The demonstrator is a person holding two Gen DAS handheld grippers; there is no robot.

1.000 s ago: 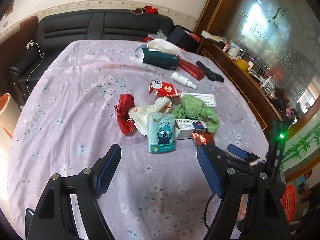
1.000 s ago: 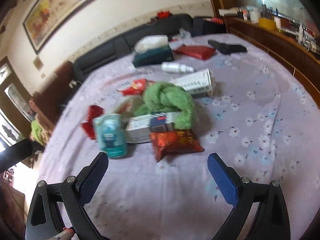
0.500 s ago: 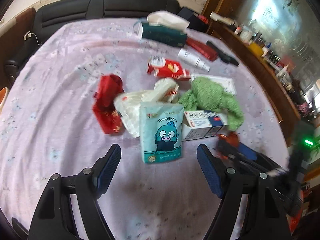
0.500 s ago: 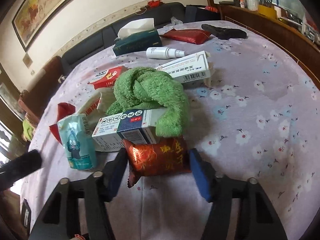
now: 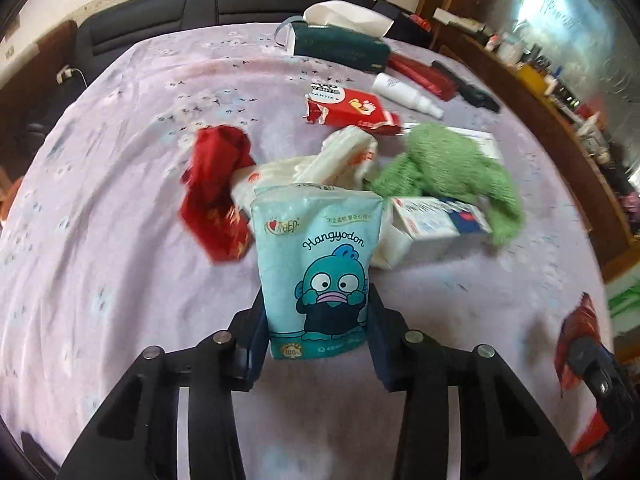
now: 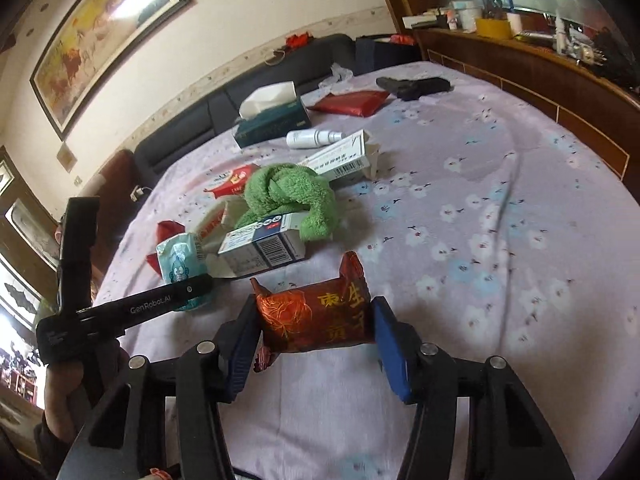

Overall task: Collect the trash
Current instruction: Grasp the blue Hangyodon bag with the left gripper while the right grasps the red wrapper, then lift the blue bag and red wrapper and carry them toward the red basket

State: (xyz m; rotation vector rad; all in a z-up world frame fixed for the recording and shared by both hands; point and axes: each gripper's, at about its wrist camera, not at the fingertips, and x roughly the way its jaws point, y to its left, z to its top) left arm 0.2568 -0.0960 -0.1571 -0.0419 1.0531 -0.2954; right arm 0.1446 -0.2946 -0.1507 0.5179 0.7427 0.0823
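Observation:
A light-blue cartoon tissue pouch (image 5: 316, 248) stands between the pads of my left gripper (image 5: 316, 314). Its jaws are closing and both pads press the pouch's sides. The same pouch (image 6: 180, 260) shows in the right wrist view, behind the left gripper's black finger (image 6: 160, 300). A red-brown foil snack packet (image 6: 320, 304) sits crosswise in my right gripper (image 6: 314, 330). Those jaws are still closing, with both pads against the packet's ends. More litter lies beyond: a crumpled red wrapper (image 5: 216, 200), a white crumpled bag (image 5: 320, 164) and a red-and-white packet (image 5: 352, 108).
A green towel (image 5: 448, 168), a medicine box (image 5: 436, 220), a long white box (image 6: 340, 156), a spray bottle (image 5: 404, 94), a tissue box (image 5: 340, 44) and a red pouch (image 5: 420, 74) lie on the lilac flowered cloth (image 5: 120, 280). A black sofa (image 5: 200, 4) stands behind, a wooden sideboard (image 6: 560, 80) at right.
My left gripper came down over the blue pouch and closed on its sides. My right gripper closed on the red-brown packet and drew it away from the pile.

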